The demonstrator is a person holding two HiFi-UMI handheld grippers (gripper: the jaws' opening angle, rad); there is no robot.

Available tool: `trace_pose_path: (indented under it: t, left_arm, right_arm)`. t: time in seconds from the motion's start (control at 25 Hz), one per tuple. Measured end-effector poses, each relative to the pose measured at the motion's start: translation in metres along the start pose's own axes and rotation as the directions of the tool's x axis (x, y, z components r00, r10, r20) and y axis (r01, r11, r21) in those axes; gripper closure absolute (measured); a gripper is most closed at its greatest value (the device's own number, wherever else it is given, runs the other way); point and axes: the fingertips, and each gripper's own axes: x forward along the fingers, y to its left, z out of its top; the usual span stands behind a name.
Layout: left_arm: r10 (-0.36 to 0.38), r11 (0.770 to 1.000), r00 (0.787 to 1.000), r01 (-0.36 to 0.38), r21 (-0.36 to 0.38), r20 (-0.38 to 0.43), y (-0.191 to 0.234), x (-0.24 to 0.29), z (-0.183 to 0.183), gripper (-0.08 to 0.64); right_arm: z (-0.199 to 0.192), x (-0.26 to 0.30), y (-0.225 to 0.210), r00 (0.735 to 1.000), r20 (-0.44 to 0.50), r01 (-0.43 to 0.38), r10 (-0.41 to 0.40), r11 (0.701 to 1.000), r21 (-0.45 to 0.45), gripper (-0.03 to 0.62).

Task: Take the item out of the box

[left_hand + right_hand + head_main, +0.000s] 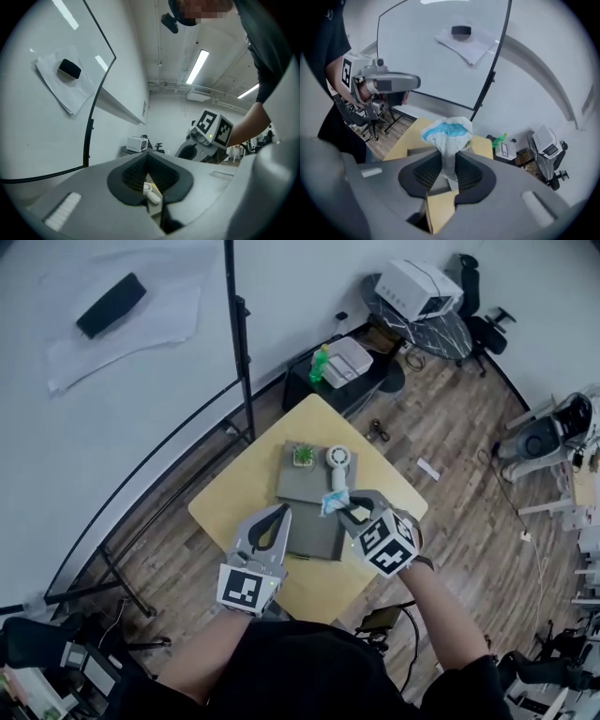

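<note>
A grey box lies open on the yellow table. On its far half sit a small green plant and a white round-headed item. My right gripper hangs over the box's right side, shut on a crumpled white and blue packet. In the right gripper view the packet sticks up from between the jaws of the right gripper. My left gripper is at the box's left edge, its jaw tips together; I see nothing held in the left gripper.
A black stand pole rises behind the table. Beyond it stand a low dark cabinet with a green bottle and a white case. A printer and chairs stand at the far right. An eraser sits on the whiteboard.
</note>
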Motion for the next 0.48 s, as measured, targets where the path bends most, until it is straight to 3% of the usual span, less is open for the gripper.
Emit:
trace_pose_path:
  t: [0.12, 0.24, 0.32, 0.48]
  left_arm:
    - [-0.02, 1.0, 1.0, 0.019, 0.019, 0.016, -0.011, 0.006, 0.012, 0.56]
    - [-0.039, 0.998, 0.999, 0.038, 0.04, 0.031, -0.021, 0.013, 0.025, 0.56]
    - [-0.052, 0.997, 0.998, 0.05, 0.054, 0.041, -0.027, 0.017, 0.033, 0.56]
    - [-0.076, 0.994, 0.995, 0.07, 0.088, 0.064, -0.04, 0.024, 0.045, 0.56]
  right_arm:
    - [0.016, -0.033, -0.007, 0.989, 0.113, 0.091, -0.093, 0.996, 0.025, 0.499]
    - [0.025, -0.064, -0.018, 0.957, 0.214, 0.185, -0.196, 0.98, 0.071, 0.499]
    - [0.029, -0.084, -0.024, 0.92, 0.287, 0.239, -0.266, 0.963, 0.124, 0.499]
    - [0.029, -0.125, -0.029, 0.821, 0.404, 0.331, -0.405, 0.912, 0.242, 0.499]
